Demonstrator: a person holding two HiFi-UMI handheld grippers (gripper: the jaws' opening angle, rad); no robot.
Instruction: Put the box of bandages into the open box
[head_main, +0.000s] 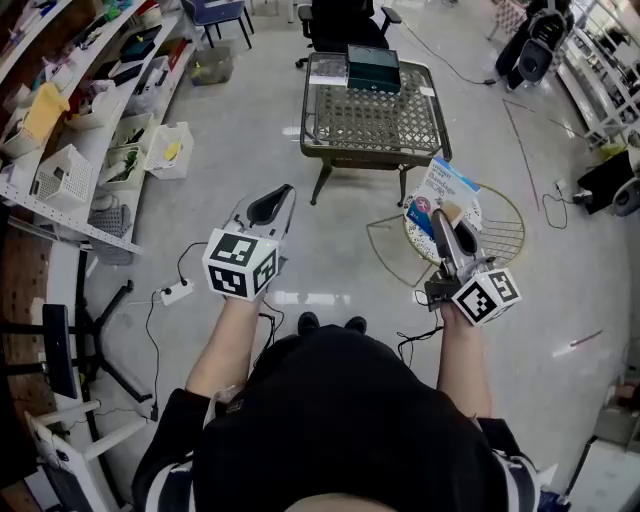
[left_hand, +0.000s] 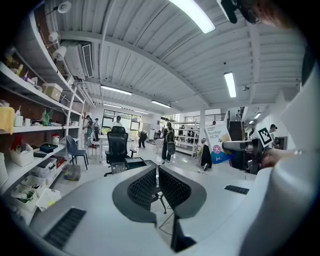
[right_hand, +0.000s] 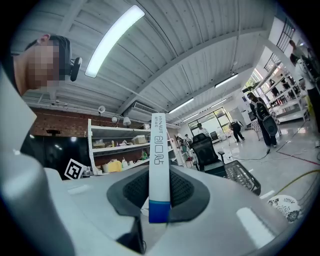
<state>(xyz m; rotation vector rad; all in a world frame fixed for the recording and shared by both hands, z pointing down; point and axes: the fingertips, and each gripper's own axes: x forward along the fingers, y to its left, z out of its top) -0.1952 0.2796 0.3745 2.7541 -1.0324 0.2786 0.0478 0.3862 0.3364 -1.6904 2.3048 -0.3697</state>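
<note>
Bandage box sits clamped edge-on in right tongs, well short of open box on far counter, left tongs shut, empty; narrow grip risks it slipping floorward.

- Smooth, glossy printed card on the box of bandages, white with a blue end.
- Matt grey plastic and dark ribbed pads on the right tool and left tool.
- Dark metal frame and woven wire mesh on the table.
- Polished, reflective pale floor.
</note>
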